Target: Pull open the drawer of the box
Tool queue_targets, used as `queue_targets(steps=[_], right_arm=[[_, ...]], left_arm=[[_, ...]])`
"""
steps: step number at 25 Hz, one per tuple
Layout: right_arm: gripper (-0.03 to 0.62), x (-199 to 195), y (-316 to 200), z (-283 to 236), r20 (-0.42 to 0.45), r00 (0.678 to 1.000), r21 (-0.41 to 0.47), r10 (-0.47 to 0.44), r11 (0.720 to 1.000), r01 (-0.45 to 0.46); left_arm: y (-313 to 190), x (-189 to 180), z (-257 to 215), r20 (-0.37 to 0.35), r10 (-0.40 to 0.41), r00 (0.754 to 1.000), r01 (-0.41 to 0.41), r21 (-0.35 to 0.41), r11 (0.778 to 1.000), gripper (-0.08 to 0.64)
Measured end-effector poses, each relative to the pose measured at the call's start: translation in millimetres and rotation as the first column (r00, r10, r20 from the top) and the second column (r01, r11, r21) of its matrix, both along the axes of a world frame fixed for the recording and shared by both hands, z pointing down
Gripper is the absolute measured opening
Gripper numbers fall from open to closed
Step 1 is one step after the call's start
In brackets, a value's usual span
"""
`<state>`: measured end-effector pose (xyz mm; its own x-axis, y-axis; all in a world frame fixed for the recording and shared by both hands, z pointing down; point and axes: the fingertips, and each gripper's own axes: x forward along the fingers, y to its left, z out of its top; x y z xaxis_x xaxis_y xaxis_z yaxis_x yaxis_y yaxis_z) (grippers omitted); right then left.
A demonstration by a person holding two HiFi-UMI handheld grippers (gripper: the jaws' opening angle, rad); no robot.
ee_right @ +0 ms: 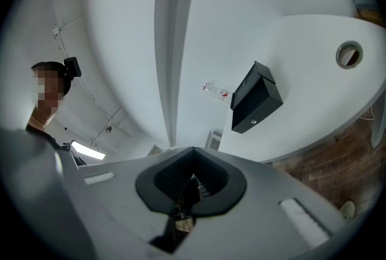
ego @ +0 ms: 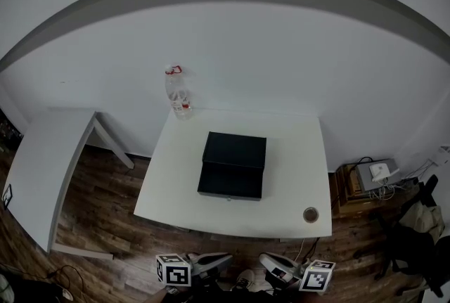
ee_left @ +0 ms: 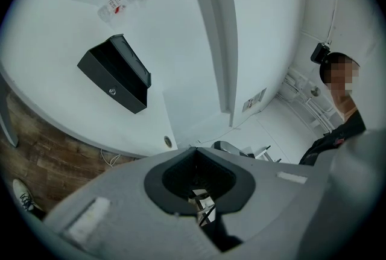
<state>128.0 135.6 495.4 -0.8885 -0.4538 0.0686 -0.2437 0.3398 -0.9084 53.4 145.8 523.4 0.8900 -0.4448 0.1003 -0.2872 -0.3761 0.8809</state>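
The left gripper and right gripper hang short of the table, jaws pressed together, empty. Only the gripper views show the box's knob clearly.

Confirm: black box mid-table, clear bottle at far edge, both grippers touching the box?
No. Head view: the left gripper and right gripper are short of the table's near edge, off the box. Box mid-table, bottle at the far edge: right.
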Motion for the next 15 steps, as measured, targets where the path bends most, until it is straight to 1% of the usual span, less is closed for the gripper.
queue_targets(steps=[15], right_arm=[[0.003,1,15,-1,-0.001,1.000,0.003,-0.015,1.000,0.015]], left_arm=[[14,1,0,-0.005,-0.026,1.000,0.026,-0.013,1.000,0.002]])
